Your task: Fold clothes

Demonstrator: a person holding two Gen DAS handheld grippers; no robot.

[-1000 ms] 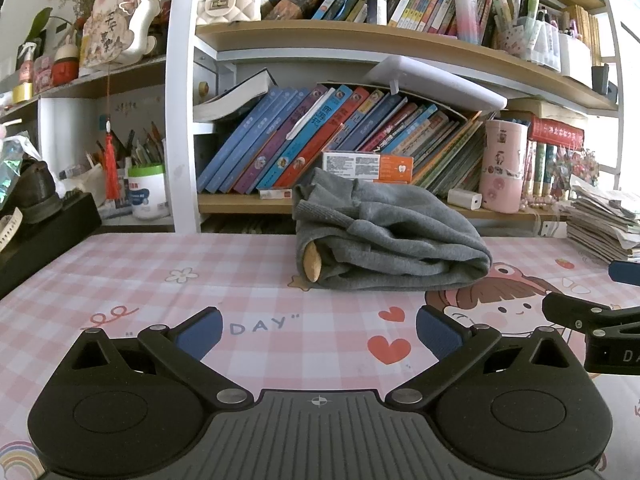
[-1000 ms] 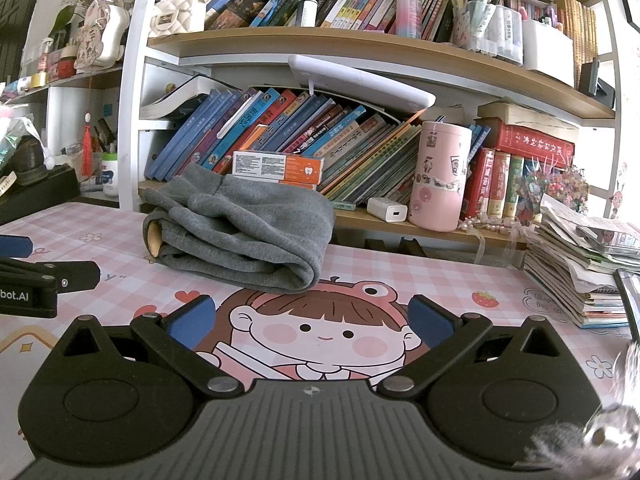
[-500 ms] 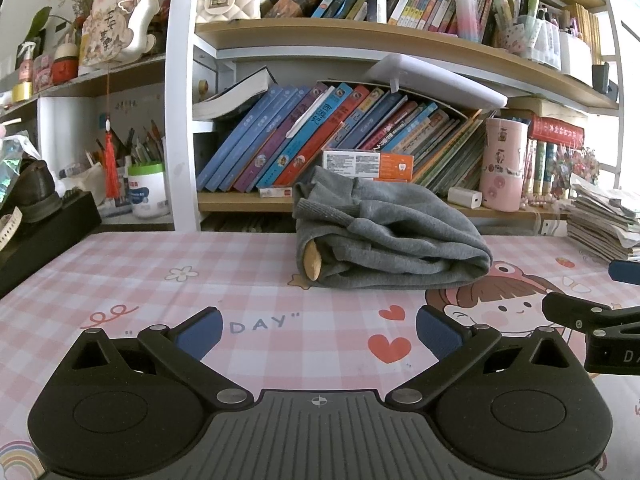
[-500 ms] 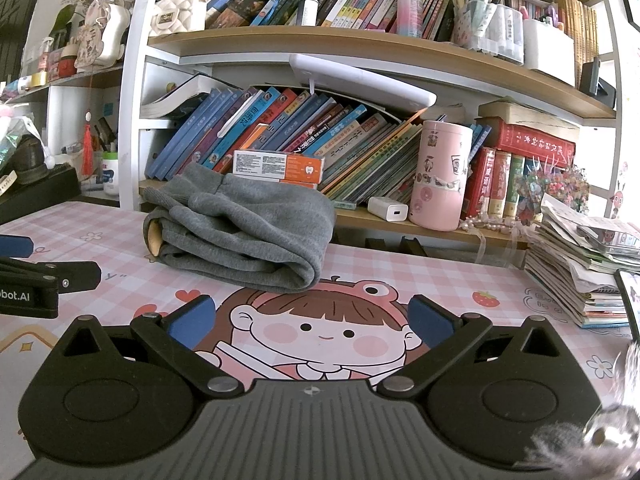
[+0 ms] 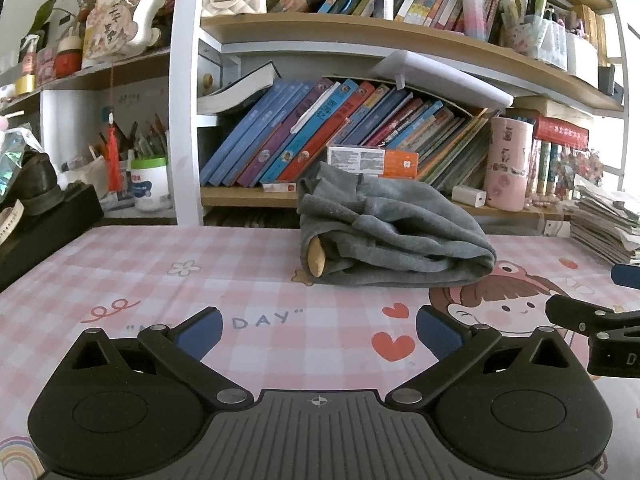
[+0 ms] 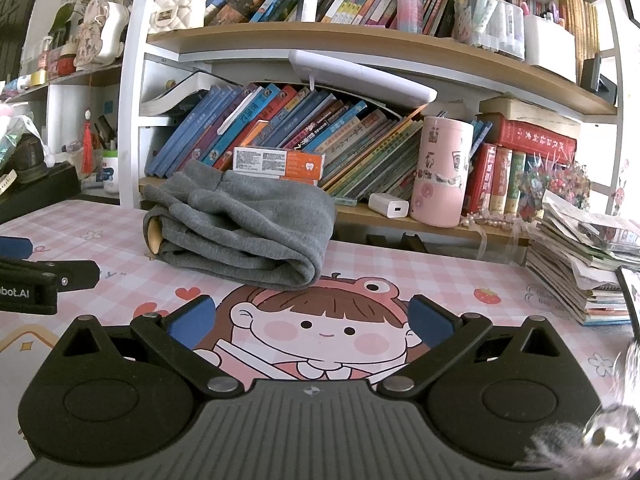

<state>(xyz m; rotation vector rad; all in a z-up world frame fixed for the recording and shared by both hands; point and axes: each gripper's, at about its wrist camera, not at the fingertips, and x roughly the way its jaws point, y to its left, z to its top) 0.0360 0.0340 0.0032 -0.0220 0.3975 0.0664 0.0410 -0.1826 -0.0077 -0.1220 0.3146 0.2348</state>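
Soft grey knit garment [image 5: 394, 236] — folded, rounded bundle.

light: bright daylight from the right | shadows: soft | glare: blown-out white at right edge | distortion: strong fisheye bowing, dark corners | blur: smeared patch lower right, right wrist view

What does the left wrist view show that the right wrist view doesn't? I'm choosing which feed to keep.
Only the left wrist view shows the "DAY" lettering and red hearts on the mat. Only the right wrist view shows the full cartoon girl print and the whole paper stack. Both show the folded grey garment lying untouched, the pink cup, and open, empty grippers: left gripper, right gripper.
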